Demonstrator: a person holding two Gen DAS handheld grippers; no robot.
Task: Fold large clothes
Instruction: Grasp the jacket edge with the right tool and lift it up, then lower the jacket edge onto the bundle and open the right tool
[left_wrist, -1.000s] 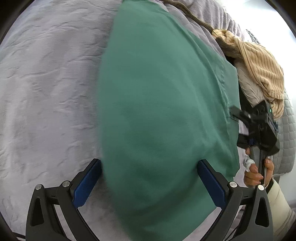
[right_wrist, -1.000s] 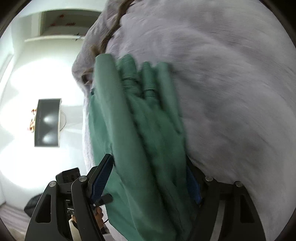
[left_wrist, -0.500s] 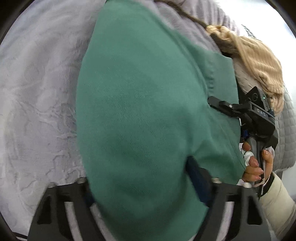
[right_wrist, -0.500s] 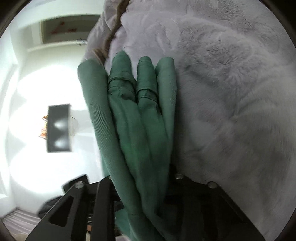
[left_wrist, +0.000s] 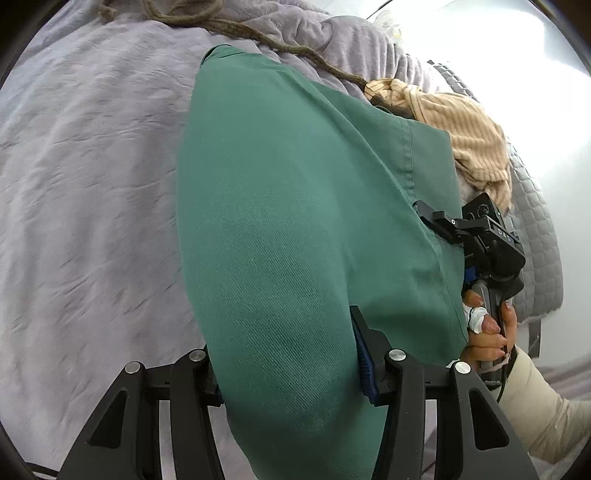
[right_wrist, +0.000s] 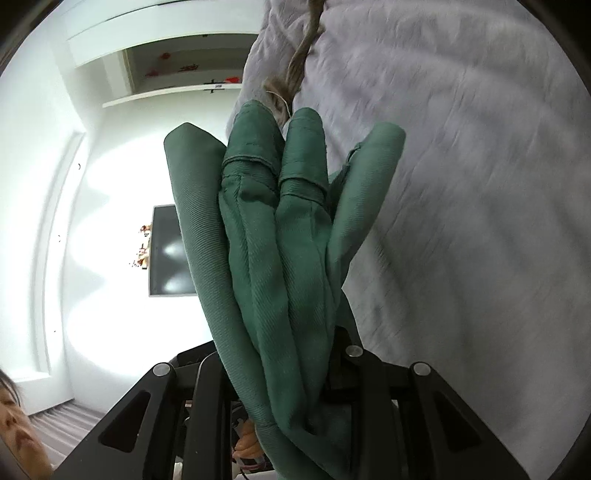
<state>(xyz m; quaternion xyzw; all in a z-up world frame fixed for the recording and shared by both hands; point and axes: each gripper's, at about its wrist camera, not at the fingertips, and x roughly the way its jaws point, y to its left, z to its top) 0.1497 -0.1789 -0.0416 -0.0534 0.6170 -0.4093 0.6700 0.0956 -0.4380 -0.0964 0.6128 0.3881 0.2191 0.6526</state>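
Since a second ago both grippers have gone from wide open to clamped on the green garment (left_wrist: 295, 229), whose folded bulk now sits between their fingers.

From the left wrist view, the left gripper (left_wrist: 291, 373) has its jaws drawn in against the garment, gripping the near end of the fold; only the blue pad of one finger (left_wrist: 364, 365) shows, the other being hidden under the cloth. The garment stretches away from the gripper as a broad, smooth green panel above the lavender bedspread (left_wrist: 92, 192), with a stitched hem running along its right side. At that right edge the right gripper (left_wrist: 439, 221) bites onto the fabric, held by the person's right hand (left_wrist: 487, 328). Beyond it lies a tan ribbed cloth (left_wrist: 454, 136) on the bedspread, and a brownish braided cord (left_wrist: 258, 33) trails across the far part of the bed.

From the right wrist view, the right gripper (right_wrist: 284, 365) has its jaws closed tight on the stacked edges of the green garment (right_wrist: 280, 236), which fan out ahead as four thick rolled folds. The lavender bedspread (right_wrist: 480, 184) fills the right side. To the left is a white wall with a dark screen (right_wrist: 166, 251) and a recessed shelf (right_wrist: 177, 70).
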